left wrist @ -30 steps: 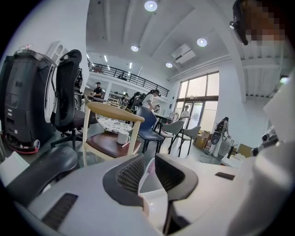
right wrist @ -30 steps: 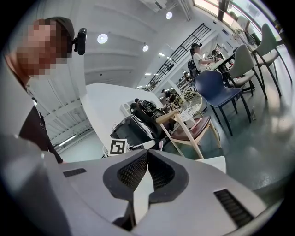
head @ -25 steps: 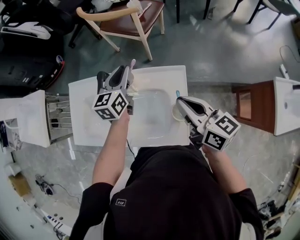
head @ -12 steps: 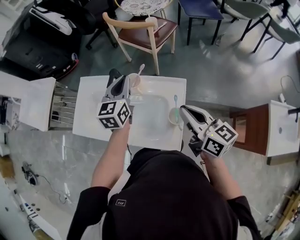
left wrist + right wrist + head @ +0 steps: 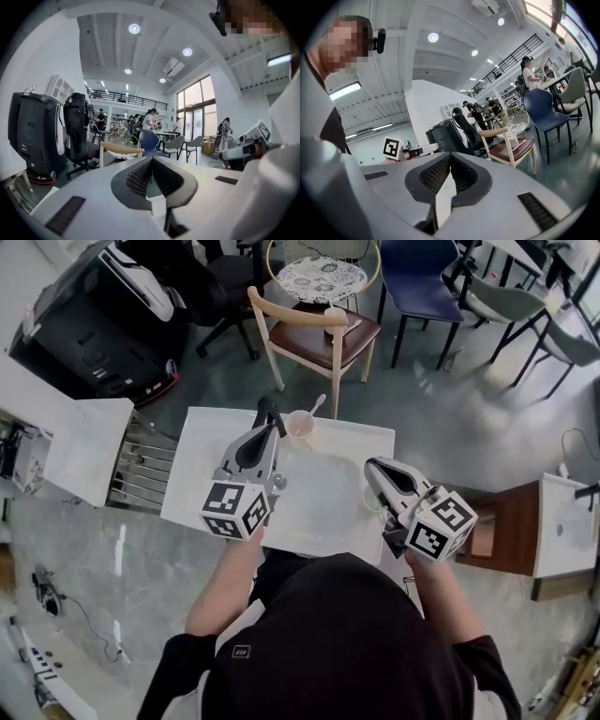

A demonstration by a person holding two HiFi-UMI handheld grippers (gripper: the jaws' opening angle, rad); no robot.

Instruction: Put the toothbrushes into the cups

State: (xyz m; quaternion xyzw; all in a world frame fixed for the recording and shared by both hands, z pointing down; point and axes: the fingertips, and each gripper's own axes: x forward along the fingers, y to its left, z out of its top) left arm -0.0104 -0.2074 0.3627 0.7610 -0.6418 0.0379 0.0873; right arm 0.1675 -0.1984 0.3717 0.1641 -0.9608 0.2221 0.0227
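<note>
A: Key relation? Where's the cup (image 5: pixel 300 427) from the left gripper (image 5: pixel 269 412)?
B: Just beside its tips, on their right, a touch further out. No contact. It sits on the white basin top (image 5: pixel 202 460).
A: Toothbrush (image 5: pixel 318 407)?
B: Already standing in that cup, with its long axis tilted up and away from the left gripper's tips.
A: Nearer hand?
B: Left, by far. The right gripper (image 5: pixel 372 468) is across the basin, well apart from that cup.
A: Jaw state?
B: In the left gripper view the left gripper (image 5: pixel 151 164) has its pads together with nothing between them. The right gripper (image 5: pixel 450 159) is the same, closed and empty.
A: Second cup?
B: Can't make one out; the right gripper's body covers that spot.
A: Call?
B: The left side looks finished, so I see no grab needed there.
</note>
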